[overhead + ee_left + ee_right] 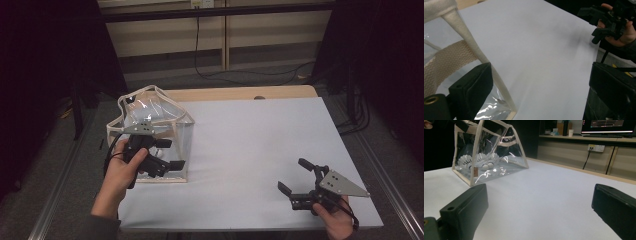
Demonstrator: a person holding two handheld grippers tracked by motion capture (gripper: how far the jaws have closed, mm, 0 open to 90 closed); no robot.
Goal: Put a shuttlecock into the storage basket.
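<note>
Already three shuttlecocks (479, 160) sit inside the clear bag (175, 135), none loose on the worktop (250, 150), so loading looks done; the bag's straps probably remain. Left hand-held gripper (167, 154) wide open, bag corner just beside its near jaw, not gripped. Right hand-held gripper (295, 176) open, empty, bag well ahead of its jaws, far off.

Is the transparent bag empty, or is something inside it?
Not empty: the transparent bag holds white shuttlecocks, resting on its bottom, seen through the clear wall in the right gripper view.
</note>
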